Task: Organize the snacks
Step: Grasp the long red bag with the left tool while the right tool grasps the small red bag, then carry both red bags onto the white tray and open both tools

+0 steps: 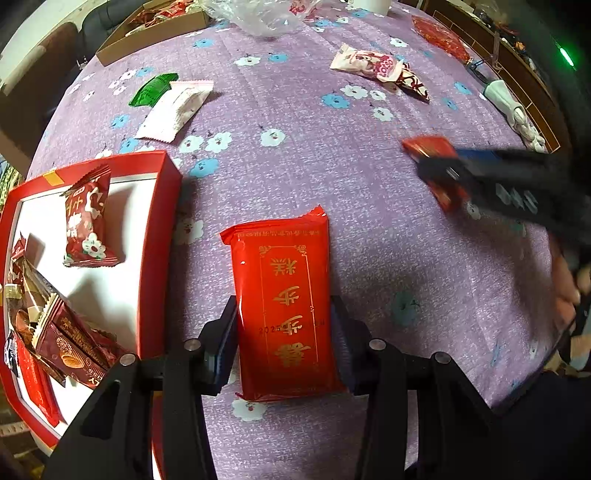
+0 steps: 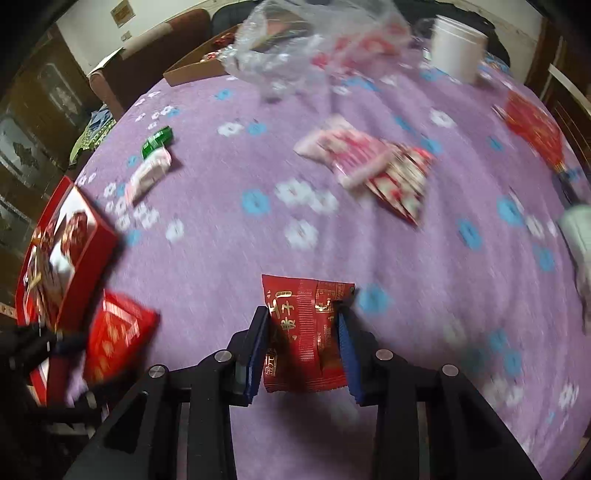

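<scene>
While a purple flowered tablecloth (image 1: 295,166) covers the whole table, the largest thing on it is the red gift box (image 1: 157,236), an open tray with a white floor, and every place below is given from that box. Inside the box lie a dark red wrapped snack (image 1: 86,221) near its far end and a heap of brown and red packets (image 1: 62,336) at its near end. Beyond the far end of the box, apart from it, a white wrapper (image 1: 177,109) lies overlapping a green wrapper (image 1: 153,88). Well across the cloth from the box, a pink-and-white snack bag (image 1: 369,64) rests touching a red patterned packet (image 1: 412,83). Far behind the box sit a cardboard tray (image 1: 147,35), a crumpled clear plastic bag (image 2: 295,40) and a white tub (image 2: 458,46).

Just beside the box's outer wall, the left gripper (image 1: 284,325) has its fingers narrowed against both long sides of a red gold-lettered cake packet (image 1: 286,310). Farther out from the box, the right gripper (image 2: 304,332) clamps a smaller red snack sachet (image 2: 304,332) between its blue pads; whether either packet touches the cloth cannot be told.
</scene>
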`<state>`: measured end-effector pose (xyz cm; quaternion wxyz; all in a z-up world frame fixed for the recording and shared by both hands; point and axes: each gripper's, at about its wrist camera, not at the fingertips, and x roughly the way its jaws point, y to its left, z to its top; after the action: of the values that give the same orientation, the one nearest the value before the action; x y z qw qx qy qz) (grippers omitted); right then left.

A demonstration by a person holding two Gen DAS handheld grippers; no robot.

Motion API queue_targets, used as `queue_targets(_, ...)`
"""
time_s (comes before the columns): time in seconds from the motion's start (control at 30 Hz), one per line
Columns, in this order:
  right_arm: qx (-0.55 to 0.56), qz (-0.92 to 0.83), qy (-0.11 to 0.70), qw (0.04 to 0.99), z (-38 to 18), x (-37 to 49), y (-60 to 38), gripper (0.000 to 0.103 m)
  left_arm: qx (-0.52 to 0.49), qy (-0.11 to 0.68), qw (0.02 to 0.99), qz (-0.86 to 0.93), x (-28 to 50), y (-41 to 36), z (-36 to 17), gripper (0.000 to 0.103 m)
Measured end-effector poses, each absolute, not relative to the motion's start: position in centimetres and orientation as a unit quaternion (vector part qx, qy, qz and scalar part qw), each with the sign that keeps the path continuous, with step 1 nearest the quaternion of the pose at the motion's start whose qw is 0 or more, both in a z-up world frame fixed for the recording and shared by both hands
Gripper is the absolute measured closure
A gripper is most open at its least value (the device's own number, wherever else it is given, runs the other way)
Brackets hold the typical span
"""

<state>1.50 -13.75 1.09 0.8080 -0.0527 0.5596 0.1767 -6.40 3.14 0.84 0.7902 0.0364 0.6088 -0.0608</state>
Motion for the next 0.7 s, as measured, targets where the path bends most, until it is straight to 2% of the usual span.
queue_targets(0.33, -0.005, 0.171, 0.568, 0.805, 2.2, -2.4, -19.7, 0.066, 0.081, 0.560, 0.822, -0.072, -6.2, -1.2, 5.0, 0.059)
queue_targets(0.7, 0.002, 0.211, 0.518, 0.829, 6.4, -3.2, -18.2, 0.066, 0.061, 0.515, 0.854, -0.052, -6.6, 1.6, 7.9, 0.059)
